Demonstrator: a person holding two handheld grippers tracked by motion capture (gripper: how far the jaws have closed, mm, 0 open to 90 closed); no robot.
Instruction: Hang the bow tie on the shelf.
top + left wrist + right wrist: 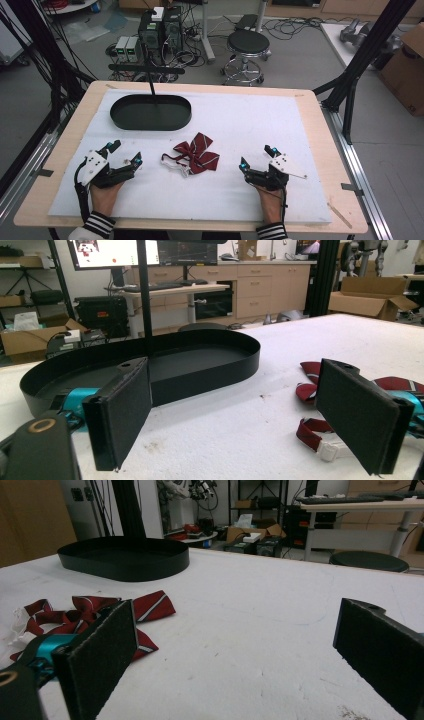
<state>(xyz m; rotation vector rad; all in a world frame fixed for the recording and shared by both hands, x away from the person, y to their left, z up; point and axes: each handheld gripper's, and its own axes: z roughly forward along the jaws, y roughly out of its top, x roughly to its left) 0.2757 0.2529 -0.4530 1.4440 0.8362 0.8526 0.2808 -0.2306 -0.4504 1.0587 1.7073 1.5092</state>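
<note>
Bow tie (196,154) lies between our left gripper (123,153) and right gripper (256,157), both wide open, holding nothing. Next we should grab it for the black tray (116,116).

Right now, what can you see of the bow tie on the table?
The bow tie is dark red cloth with thin pale stripes, lying flat and a bit crumpled on the white mat. A red neck strap with a white clasp trails from its left side. It sits between the two open grippers, nearer than the black tray, apart from it. Nothing grips or touches it.
</note>
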